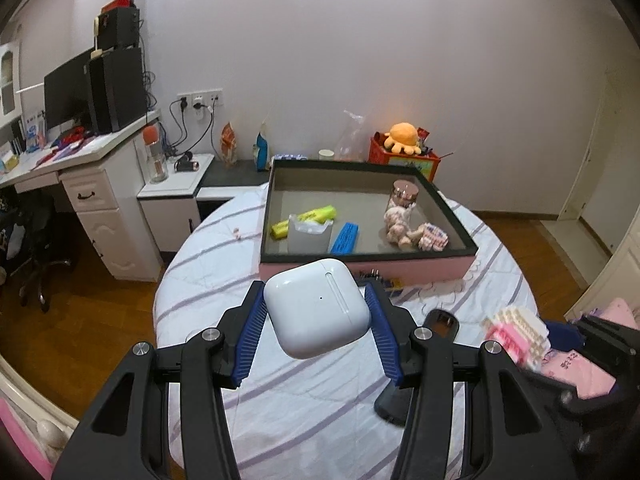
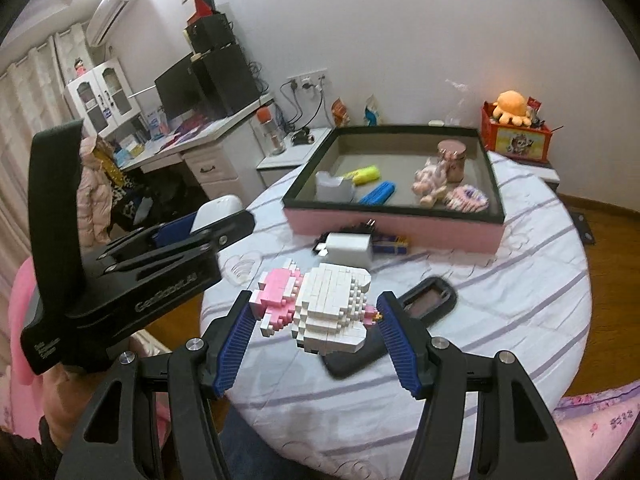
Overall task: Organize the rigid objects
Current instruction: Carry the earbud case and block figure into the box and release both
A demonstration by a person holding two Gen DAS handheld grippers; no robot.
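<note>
My left gripper is shut on a white earbuds case and holds it above the round table, in front of the pink-sided tray. In the right wrist view the left gripper shows at the left with the case between its pads. My right gripper is shut on a pink and white brick figure, held above the table. The figure also shows at the right of the left wrist view. The tray holds a yellow highlighter, a blue comb, a jar and a small plush toy.
A black phone case lies on the striped tablecloth under the right gripper. A white charger and a small blue box lie in front of the tray. A desk with monitor stands at the left. A red box with orange plush stands behind the tray.
</note>
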